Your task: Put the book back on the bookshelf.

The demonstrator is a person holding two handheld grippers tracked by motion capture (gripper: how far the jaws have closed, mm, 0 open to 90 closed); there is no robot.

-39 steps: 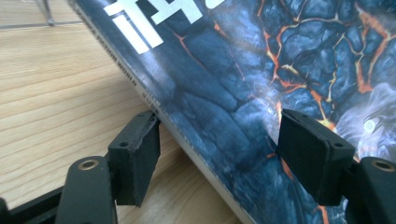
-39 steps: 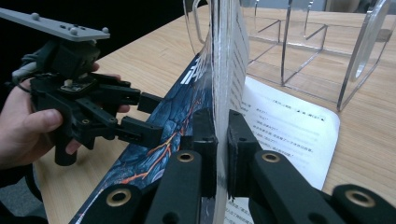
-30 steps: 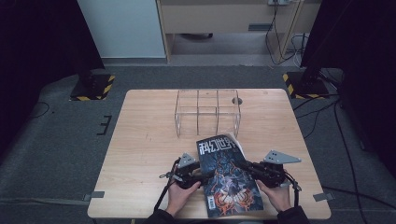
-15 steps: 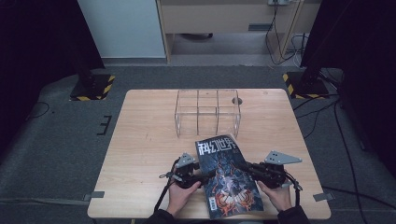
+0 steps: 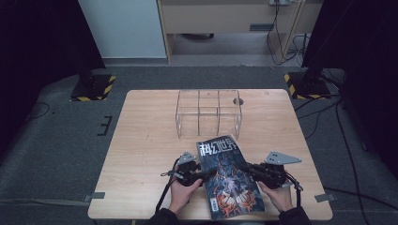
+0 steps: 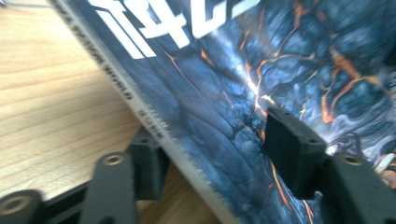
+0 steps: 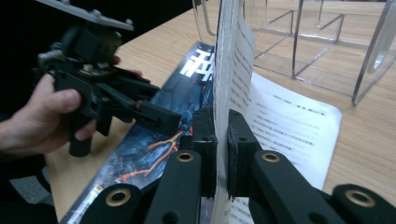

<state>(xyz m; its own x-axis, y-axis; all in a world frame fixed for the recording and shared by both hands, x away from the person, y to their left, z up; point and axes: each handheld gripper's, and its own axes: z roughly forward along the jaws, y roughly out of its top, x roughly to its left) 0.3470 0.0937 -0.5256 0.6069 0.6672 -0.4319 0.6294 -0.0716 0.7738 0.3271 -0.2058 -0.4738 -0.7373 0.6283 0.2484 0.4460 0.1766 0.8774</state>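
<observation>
The right claw (image 7: pixel 222 140) pinches the magazine (image 5: pixel 230 178) cover's thin edge, which could tear. The left claw (image 6: pixel 215 154), just closing, straddles the spine without pressing; it may slip.

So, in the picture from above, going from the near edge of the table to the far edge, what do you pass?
The person's hands, the left one for instance → the magazine, its near end level with them, gripped from both sides → the clear plastic organiser → the small round hole in the table.

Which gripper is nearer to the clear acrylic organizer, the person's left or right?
Right, narrowly. The right gripper grips the magazine edge, below the clear organizer's right end. The left gripper straddles the magazine's spine, slightly lower on the table.
</observation>
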